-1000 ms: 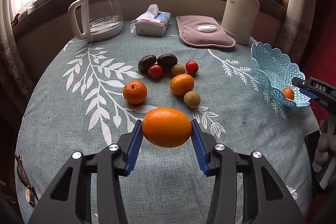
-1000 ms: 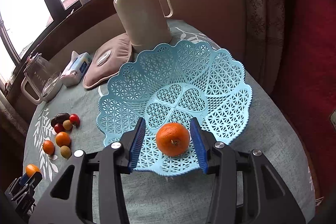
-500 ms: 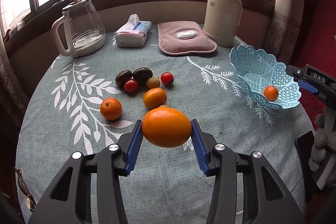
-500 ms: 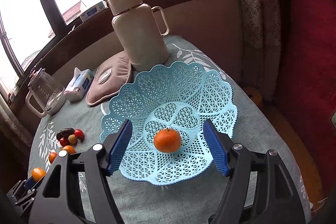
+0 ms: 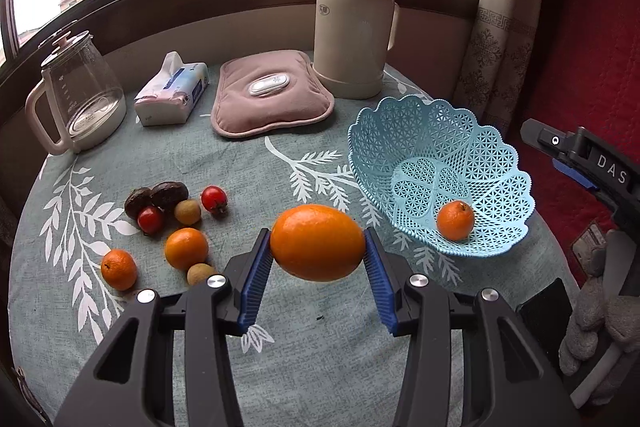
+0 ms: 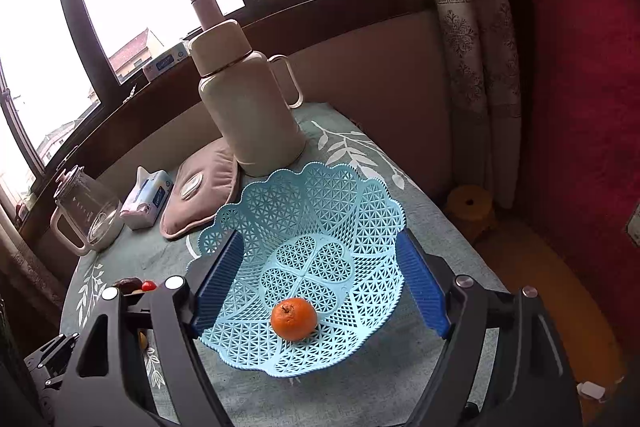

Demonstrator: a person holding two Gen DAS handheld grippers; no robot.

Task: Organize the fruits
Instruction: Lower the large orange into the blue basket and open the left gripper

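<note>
My left gripper is shut on a large orange, held above the tablecloth just left of the light-blue lattice basket. One small mandarin lies in the basket. In the right wrist view my right gripper hangs over the near side of the basket. Its jaws are opening wide, and the mandarin lies free below them, touched by neither pad. Loose on the cloth to the left are two mandarins, two tomatoes, two dark fruits and small brown fruits.
Along the back of the round table stand a glass kettle, a tissue pack, a pink heat pad and a cream thermos. A gloved hand holds the right tool past the table's right edge. A curtain hangs behind the basket.
My left gripper has carried the orange to the right, nearer the basket. The right jaws have spread wide and drawn back and up from the mandarin, which stays in the basket.
</note>
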